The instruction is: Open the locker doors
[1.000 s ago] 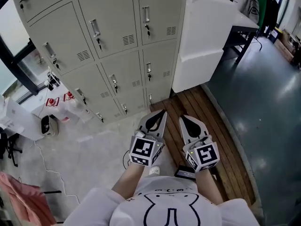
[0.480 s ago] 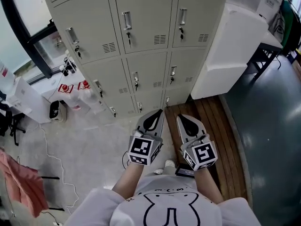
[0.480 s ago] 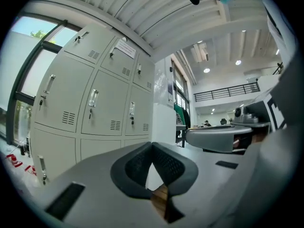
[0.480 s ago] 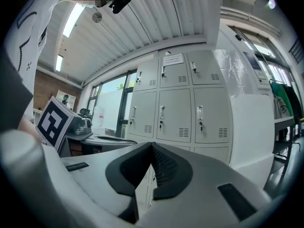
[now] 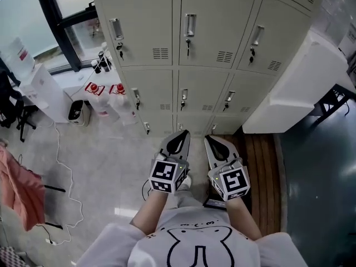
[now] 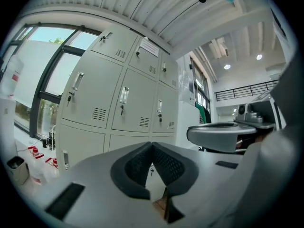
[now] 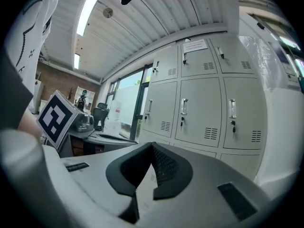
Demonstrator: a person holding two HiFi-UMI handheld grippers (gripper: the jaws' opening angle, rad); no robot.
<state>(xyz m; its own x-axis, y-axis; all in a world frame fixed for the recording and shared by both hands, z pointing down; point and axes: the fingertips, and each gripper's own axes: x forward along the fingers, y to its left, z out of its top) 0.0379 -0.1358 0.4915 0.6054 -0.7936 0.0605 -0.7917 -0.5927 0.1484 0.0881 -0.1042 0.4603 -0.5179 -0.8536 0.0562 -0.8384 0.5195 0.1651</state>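
Note:
A bank of grey lockers (image 5: 189, 43) fills the top of the head view, every door closed, each with a chrome handle (image 5: 190, 25) and a key below it. Both grippers are held side by side, level and pointing at the lockers, some way short of them. My left gripper (image 5: 181, 133) is shut with nothing in it. My right gripper (image 5: 208, 138) has just been closing and its tips now meet on nothing. The left gripper view shows the lockers (image 6: 126, 103) beyond the shut left gripper (image 6: 152, 144). The right gripper view shows the lockers (image 7: 199, 113) past the shut right gripper (image 7: 152, 145).
A white cabinet (image 5: 303, 93) stands against the lockers' right side, with a wooden platform (image 5: 264, 166) in front of it. Bottles (image 5: 105, 96) sit on the floor at the lockers' left. A cable (image 5: 61, 166), a pink cloth (image 5: 19, 188) and a black chair (image 5: 11, 104) lie further left.
The head view has swung so the lockers now face me squarely and sit centred. Both grippers have moved along together, still side by side, and now point at the lower doors.

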